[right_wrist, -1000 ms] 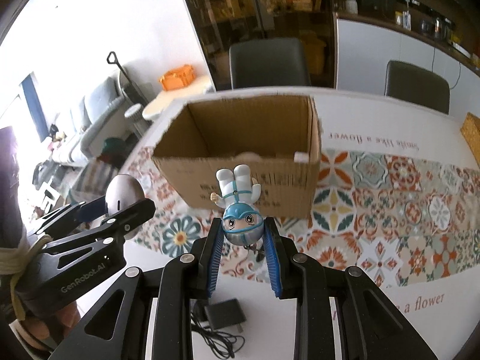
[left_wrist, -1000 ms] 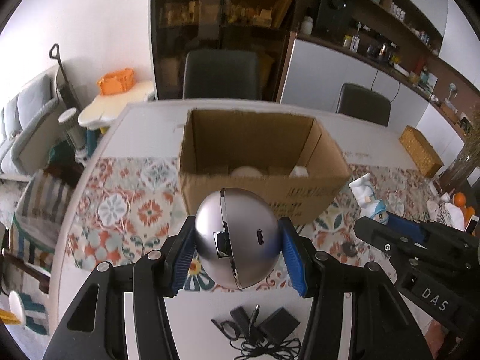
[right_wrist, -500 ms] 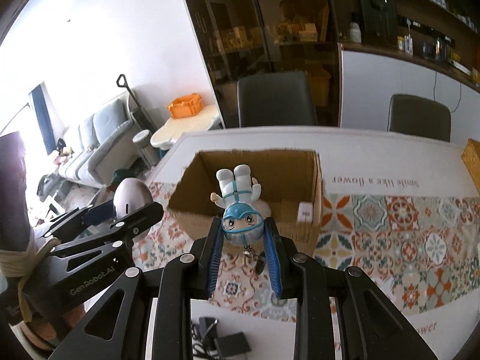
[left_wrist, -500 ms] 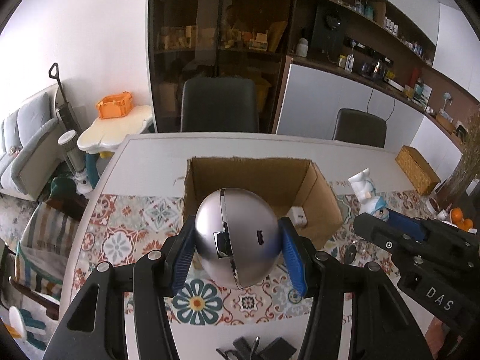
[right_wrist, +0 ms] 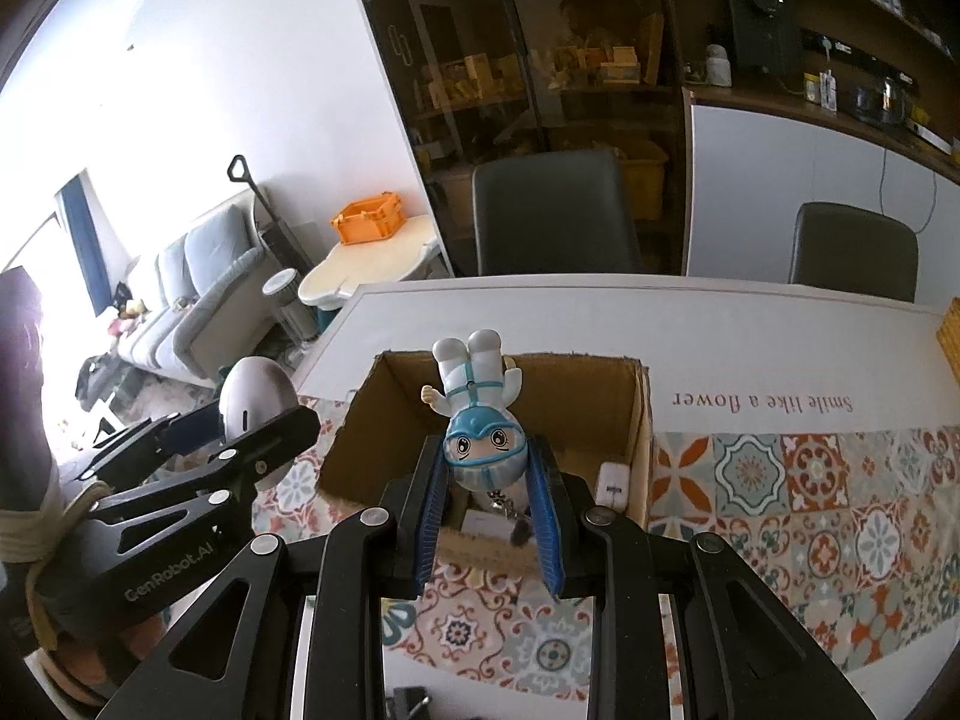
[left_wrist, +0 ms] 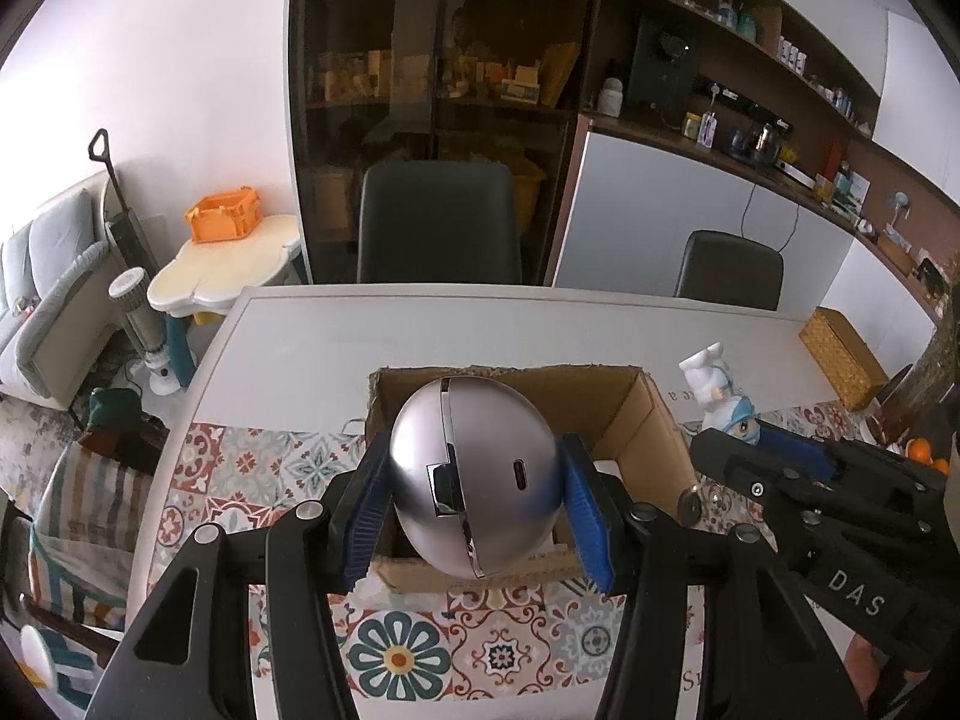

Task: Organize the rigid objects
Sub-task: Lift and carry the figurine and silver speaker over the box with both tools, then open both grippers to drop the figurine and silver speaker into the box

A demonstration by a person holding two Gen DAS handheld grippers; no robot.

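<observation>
Tiled table (left_wrist: 288,360), cardboard box (left_wrist: 651,420) centre. Left gripper (left_wrist: 474,516) clamps silver egg-shaped device (left_wrist: 474,474), right gripper (right_wrist: 489,504) clamps toy figurine (right_wrist: 480,420); both over box. Next: lower, release inside.

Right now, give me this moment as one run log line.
left gripper: shut on silver egg-shaped device | right gripper: shut on toy figure | both above open cardboard box | release: not yet
</observation>
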